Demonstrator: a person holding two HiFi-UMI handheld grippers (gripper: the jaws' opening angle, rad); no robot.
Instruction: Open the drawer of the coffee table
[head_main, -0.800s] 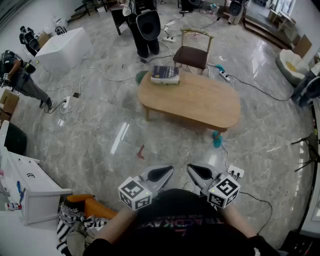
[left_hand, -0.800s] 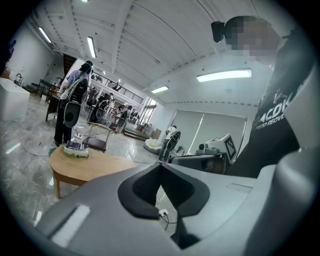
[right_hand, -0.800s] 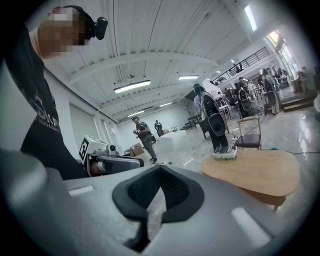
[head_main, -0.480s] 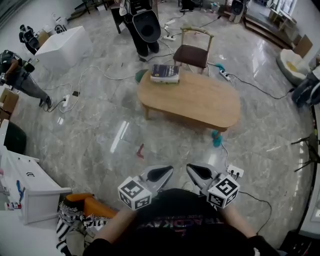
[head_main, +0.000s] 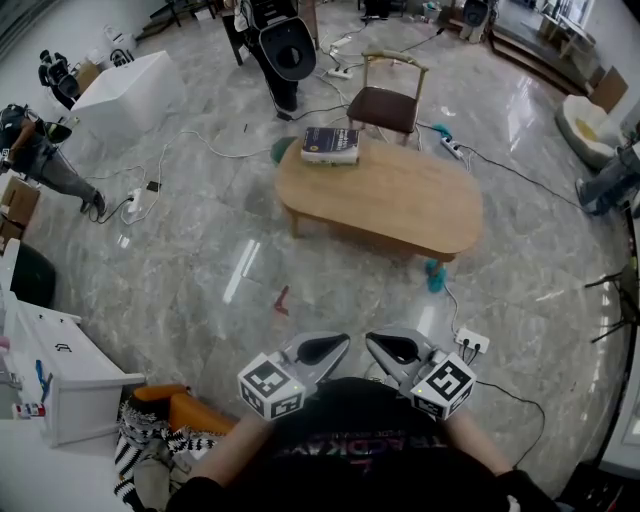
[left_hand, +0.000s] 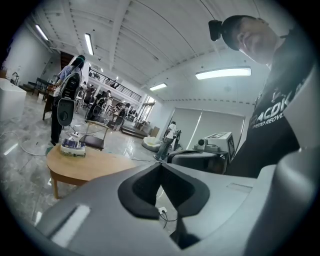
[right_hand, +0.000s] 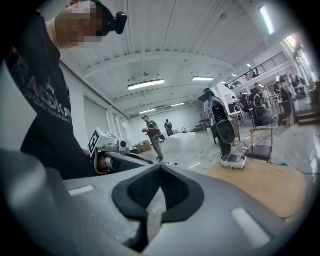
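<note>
The oval wooden coffee table (head_main: 400, 205) stands mid-floor, well ahead of me, with a book (head_main: 330, 145) on its far left end; no drawer shows from here. My left gripper (head_main: 328, 348) and right gripper (head_main: 385, 348) are held close to my torso, tips angled toward each other, both shut with nothing between the jaws. The left gripper view shows its closed jaws (left_hand: 161, 165) with the table (left_hand: 85, 167) and book (left_hand: 73, 146) far off at left. In the right gripper view the closed jaws (right_hand: 160, 167) sit below the table (right_hand: 265, 187) and book (right_hand: 234, 160) at right.
A wooden chair (head_main: 388, 105) stands behind the table, with a person (head_main: 285, 50) beyond it. A white cabinet (head_main: 60, 375) is near left and a white box (head_main: 130, 95) far left. Cables and a power strip (head_main: 472, 343) lie on the marble floor, a teal object (head_main: 434, 278) by the table.
The right gripper has edged slightly toward the left one; both stay shut near my body. The table sits a touch lower in view.
</note>
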